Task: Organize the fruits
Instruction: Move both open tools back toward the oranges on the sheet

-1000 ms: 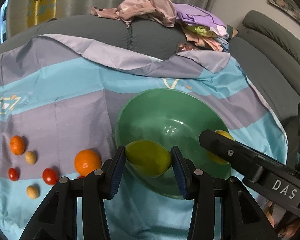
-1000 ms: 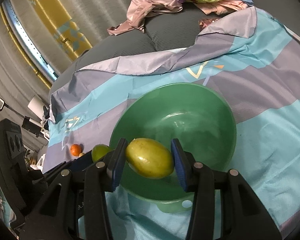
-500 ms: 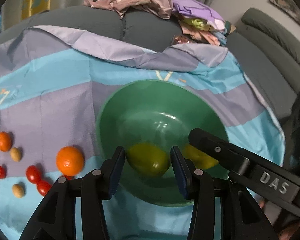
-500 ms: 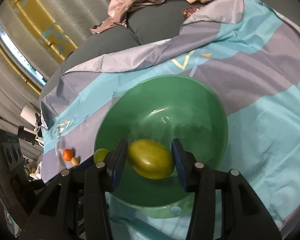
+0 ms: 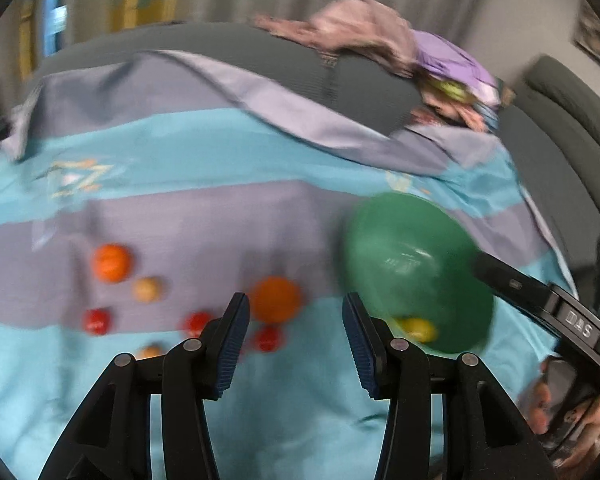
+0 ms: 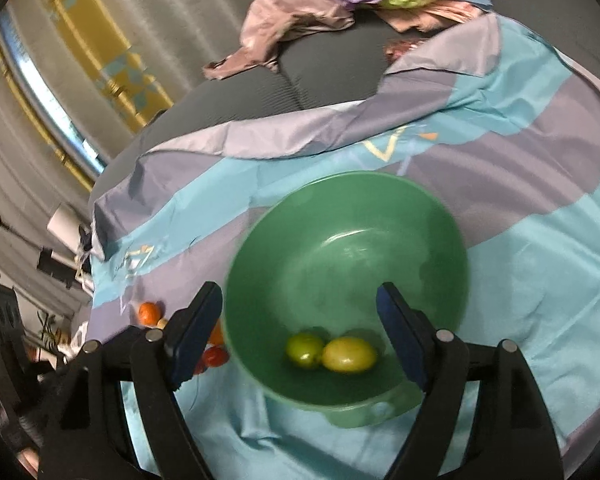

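A green bowl (image 6: 440, 232) sits on the blue and lilac cloth and holds a yellow fruit (image 6: 350, 354) and a green fruit (image 6: 304, 350). My right gripper (image 6: 300, 324) is open and empty just above the bowl's near side. My left gripper (image 5: 296, 322) is open and empty, left of the bowl (image 5: 380, 236), above a large orange (image 5: 275, 299). A smaller orange (image 5: 111, 263), several red tomatoes (image 5: 97, 321) and small tan fruits (image 5: 146, 289) lie on the cloth to the left.
A pile of clothes (image 6: 340, 4) lies on the grey sofa behind the cloth. The right gripper's body (image 5: 540, 304) reaches over the bowl's right rim in the left wrist view. A grey sofa back (image 5: 568, 100) rises at the right.
Both grippers opened and dropped their fruits into the bowl. The left gripper swung left toward the loose fruit; the right gripper stays over the bowl.
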`<state>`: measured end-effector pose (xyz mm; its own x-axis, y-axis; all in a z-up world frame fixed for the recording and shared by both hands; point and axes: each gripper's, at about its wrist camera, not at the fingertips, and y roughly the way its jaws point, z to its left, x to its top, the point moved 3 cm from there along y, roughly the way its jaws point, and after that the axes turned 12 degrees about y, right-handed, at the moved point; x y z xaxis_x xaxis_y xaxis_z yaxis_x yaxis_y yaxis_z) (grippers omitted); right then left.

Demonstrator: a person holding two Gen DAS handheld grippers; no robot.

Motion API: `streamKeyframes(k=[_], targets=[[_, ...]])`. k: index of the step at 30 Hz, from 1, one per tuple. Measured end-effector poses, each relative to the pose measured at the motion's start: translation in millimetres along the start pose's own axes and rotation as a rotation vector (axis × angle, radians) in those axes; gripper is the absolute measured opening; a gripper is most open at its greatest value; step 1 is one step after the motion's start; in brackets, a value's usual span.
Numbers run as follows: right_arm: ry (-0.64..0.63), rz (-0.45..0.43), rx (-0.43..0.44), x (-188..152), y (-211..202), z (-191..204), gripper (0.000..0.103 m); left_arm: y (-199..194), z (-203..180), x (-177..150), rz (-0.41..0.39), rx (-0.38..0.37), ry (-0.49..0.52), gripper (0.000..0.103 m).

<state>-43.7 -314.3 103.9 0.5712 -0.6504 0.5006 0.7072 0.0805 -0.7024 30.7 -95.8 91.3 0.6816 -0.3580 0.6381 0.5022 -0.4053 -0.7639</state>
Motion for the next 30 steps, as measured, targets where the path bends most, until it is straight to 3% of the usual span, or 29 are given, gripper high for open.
streamKeyframes(k=[3,8,11,15,20,28,30], targets=[[-0.076,0.015,0.000,-9.5,7.4,22.7,0.081,-19.7,49.2,-13.4,0.000,0.093,-0.077,0.048],[-0.191,0.113,0.013,-32.2,37.0,69.2,0.076,-21.6,106.8,-48.6,0.028,0.150,-0.210,0.048],[-0.239,0.191,0.044,-43.7,56.9,95.1,0.068,-10.2,128.4,-65.9,0.059,0.161,-0.264,0.048],[-0.311,0.244,-0.019,-51.6,88.8,116.6,0.057,2.9,138.6,-51.3,0.067,0.119,-0.299,0.048],[-0.383,0.282,-0.127,-57.1,124.1,123.7,0.052,23.9,150.7,-25.2,0.056,0.167,-0.270,0.048],[-0.471,0.288,-0.217,-68.2,148.7,123.0,0.053,70.3,164.0,-15.6,0.135,0.211,-0.227,0.048],[-0.490,0.275,-0.238,-69.4,151.7,124.7,0.053,78.2,168.4,-18.0,0.152,0.177,-0.257,0.048]])
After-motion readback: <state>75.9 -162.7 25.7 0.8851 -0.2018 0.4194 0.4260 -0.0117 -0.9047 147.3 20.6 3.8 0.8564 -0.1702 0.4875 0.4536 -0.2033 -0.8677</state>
